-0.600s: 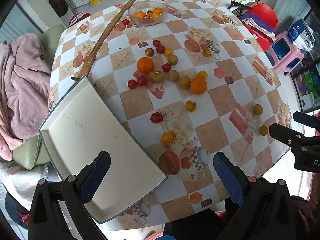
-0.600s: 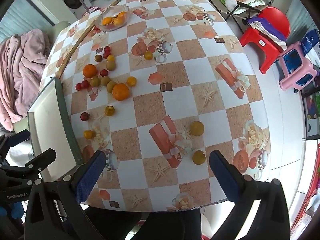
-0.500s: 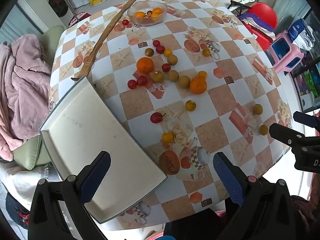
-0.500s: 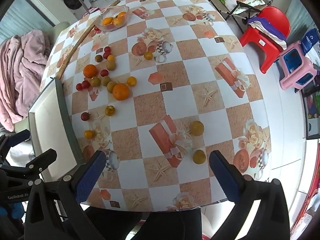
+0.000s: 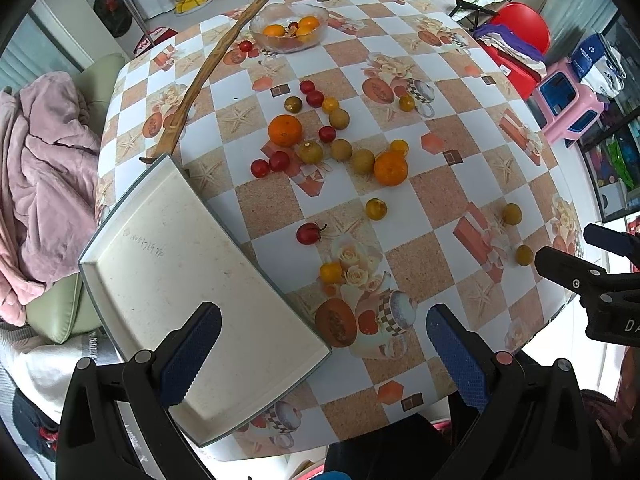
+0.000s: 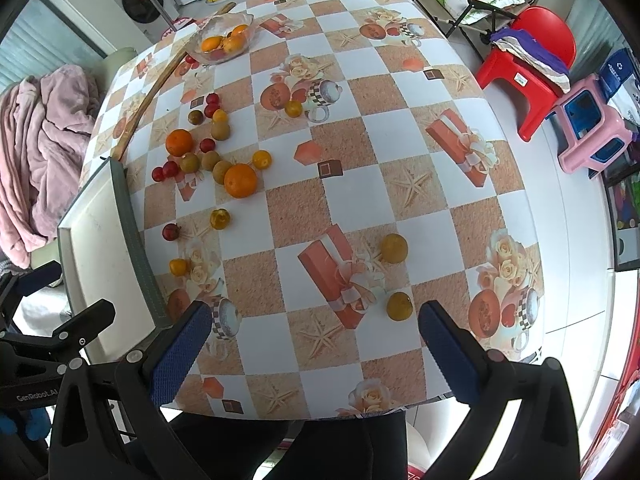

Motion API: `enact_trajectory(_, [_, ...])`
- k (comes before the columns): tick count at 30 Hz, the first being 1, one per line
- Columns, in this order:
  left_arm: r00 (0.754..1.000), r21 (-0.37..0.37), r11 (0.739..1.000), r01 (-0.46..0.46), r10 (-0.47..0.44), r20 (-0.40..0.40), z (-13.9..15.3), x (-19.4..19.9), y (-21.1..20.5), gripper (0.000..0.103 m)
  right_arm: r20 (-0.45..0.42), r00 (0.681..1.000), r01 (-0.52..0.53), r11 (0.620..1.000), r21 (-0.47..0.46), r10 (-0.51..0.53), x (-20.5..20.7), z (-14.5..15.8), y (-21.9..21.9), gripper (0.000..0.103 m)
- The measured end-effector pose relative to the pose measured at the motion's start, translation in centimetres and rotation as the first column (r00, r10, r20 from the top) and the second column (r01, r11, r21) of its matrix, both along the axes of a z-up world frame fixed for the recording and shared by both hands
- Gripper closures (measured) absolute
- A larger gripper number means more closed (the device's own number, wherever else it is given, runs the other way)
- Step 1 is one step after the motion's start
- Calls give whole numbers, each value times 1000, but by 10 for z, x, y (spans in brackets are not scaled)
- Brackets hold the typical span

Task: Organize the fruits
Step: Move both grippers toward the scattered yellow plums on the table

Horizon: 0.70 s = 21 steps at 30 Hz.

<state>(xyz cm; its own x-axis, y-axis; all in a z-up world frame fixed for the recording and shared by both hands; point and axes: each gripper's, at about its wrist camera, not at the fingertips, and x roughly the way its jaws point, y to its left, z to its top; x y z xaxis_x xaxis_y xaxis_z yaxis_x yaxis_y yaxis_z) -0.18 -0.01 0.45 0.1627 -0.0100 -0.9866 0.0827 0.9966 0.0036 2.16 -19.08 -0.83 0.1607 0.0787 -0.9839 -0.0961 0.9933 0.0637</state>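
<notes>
Many small fruits lie loose on the checkered table (image 5: 436,148): two oranges (image 5: 285,130) (image 5: 390,168), red cherry tomatoes (image 5: 308,233), yellow ones (image 5: 376,209) and brownish round fruits (image 5: 341,149). A glass bowl (image 5: 289,28) at the far side holds oranges. An empty white tray (image 5: 192,280) lies at the near left. My left gripper (image 5: 320,352) is open above the near edge, over the tray's corner. My right gripper (image 6: 316,344) is open above the near edge; two yellow-brown fruits (image 6: 394,247) (image 6: 399,306) lie just ahead of it.
A long wooden stick (image 5: 208,68) lies along the table's left side, from the bowl to the tray. A pink blanket (image 5: 44,160) lies on a seat at left. A red chair (image 6: 536,52) and a pink stool (image 6: 592,128) stand to the right.
</notes>
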Motion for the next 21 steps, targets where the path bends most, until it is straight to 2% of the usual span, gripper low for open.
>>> enact_trajectory(8, [999,2,1000,-11,11,-34,-8,1,3,0,-17,1000,7,1000,5,-7,-2,0,0,0])
enact_trajectory(17, [992,19,1000,14,-12,-128,-14,0,-2,0,-11,1000,6,1000,11,-6,-2,-1,-1,0])
enact_trajectory(21, [992,7,1000,1,0,-128,-19,1,-1,0,-6,1000,27,999,25,-27,-3,-2,-9,0])
